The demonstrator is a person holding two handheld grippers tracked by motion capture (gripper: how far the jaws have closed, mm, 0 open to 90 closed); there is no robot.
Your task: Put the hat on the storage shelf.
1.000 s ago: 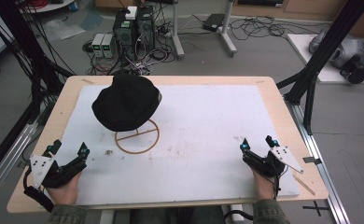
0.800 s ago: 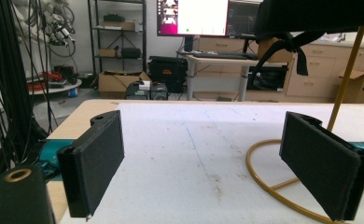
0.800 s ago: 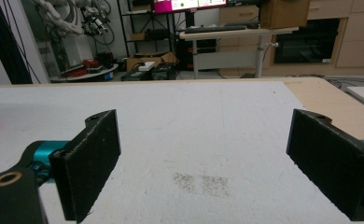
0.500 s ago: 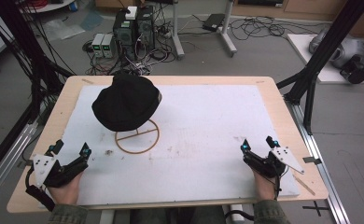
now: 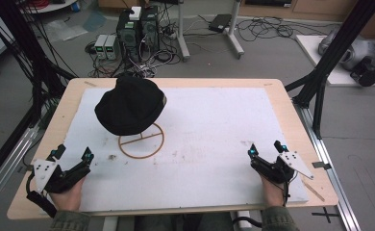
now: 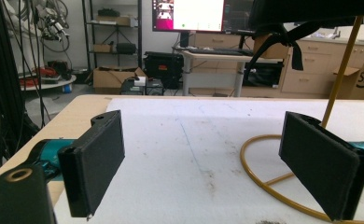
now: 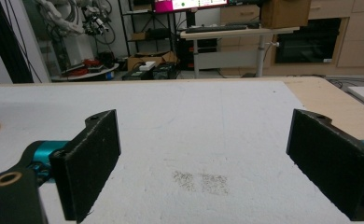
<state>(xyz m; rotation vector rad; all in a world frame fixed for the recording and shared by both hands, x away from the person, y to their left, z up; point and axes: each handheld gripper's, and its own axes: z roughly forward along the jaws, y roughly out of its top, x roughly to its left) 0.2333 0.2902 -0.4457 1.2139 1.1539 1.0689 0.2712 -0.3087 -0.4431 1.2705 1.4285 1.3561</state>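
The hat (image 5: 130, 105) sits on a stand (image 5: 141, 140), far-left on the table (image 5: 281, 101), its crown lifted clear of the white mat (image 5: 214, 125) by a thin brass-coloured rod that rises from a ring base lying flat on the mat. Perched like this, the hat probably keeps its shape and leaves its brim free to be gripped from either side. The left gripper (image 5: 72, 156) rests near the table's front-left corner, just short of the ring, jaws spread wide and empty; in the left gripper view the ring (image 6: 283, 186) lies close ahead to one side. The right gripper (image 5: 265, 150) lies at the front right, well apart from the hat, jaws likewise parted with nothing between them. Both hands lie low on the mat, grippers pointing forward.
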